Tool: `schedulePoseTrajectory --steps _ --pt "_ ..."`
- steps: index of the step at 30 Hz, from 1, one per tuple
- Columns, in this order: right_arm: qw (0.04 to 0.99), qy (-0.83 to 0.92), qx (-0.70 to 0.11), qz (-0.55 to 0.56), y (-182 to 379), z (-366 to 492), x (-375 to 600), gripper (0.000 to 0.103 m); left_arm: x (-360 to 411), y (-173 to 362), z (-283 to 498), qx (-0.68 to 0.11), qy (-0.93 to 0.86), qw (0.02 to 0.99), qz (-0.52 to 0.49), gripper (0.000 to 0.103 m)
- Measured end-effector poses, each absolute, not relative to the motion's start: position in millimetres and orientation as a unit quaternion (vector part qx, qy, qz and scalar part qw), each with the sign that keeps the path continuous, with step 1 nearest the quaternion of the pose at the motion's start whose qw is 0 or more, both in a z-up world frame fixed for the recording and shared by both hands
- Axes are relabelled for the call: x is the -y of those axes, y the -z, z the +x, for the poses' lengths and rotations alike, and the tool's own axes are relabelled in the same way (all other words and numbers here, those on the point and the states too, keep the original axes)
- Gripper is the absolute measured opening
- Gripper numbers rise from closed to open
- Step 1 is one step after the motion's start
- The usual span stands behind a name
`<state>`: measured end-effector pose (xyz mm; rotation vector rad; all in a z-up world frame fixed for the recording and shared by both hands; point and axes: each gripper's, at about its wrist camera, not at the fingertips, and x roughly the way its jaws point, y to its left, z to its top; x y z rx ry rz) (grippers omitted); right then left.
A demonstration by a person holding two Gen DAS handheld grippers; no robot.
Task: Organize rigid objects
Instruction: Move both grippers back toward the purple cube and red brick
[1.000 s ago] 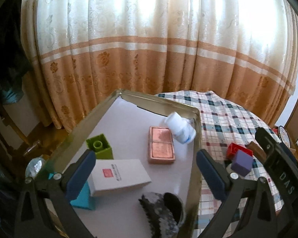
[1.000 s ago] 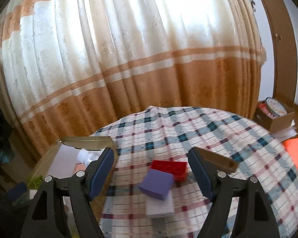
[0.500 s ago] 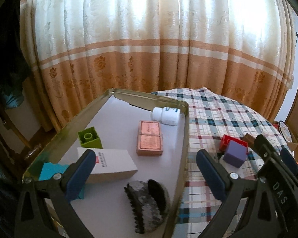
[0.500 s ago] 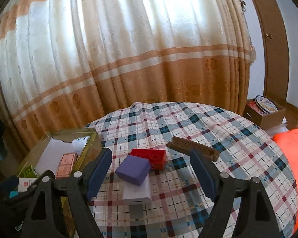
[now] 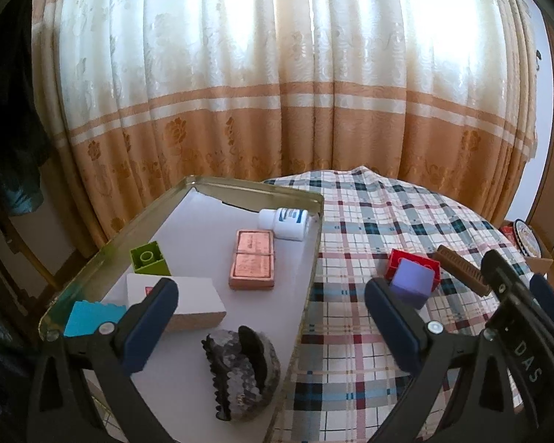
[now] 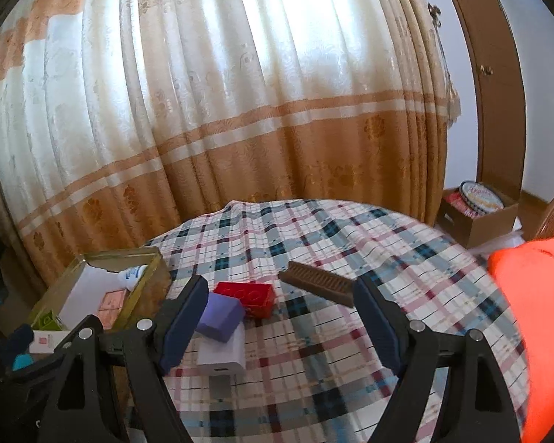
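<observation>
both grippers stand spread and empty: the left gripper [image 5: 269,313] hovers over the gold tray's [image 5: 310,258] near end, the right gripper [image 6: 280,313] above the plaid-covered worktop [image 6: 351,236]. just ahead of the right one, a purple block [image 6: 219,313] leans on a white charger [image 6: 223,352], touching a red brick [image 6: 249,295]; a brown comb [image 6: 319,284] lies beside. inside the tray sit a white bottle [image 5: 286,221], copper tin [image 5: 253,264], green brick [image 5: 149,262], white box [image 5: 192,302] and hair claw [image 5: 240,373].
</observation>
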<state>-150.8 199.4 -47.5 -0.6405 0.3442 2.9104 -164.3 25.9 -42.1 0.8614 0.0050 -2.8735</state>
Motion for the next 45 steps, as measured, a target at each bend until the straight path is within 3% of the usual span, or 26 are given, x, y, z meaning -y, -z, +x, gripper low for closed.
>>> schedulePoseTrajectory --steps 6,26,41,45 --pt "0.08 -0.961 -0.146 -0.22 50 -144 -219 0.083 -43 42 -158 0.016 0.958 0.051 0.281 0.102" --pt "0.128 -0.966 -0.085 -0.209 44 -124 -257 0.083 -93 58 -154 0.036 0.948 -0.019 0.317 0.102" --pt "0.144 -0.957 -0.107 -0.227 47 -124 -285 0.083 -94 80 -153 0.006 0.922 -0.034 0.386 0.102" --pt "0.151 -0.948 -0.148 -0.24 53 -124 -303 0.083 -106 90 -149 0.044 0.91 -0.029 0.411 0.102"
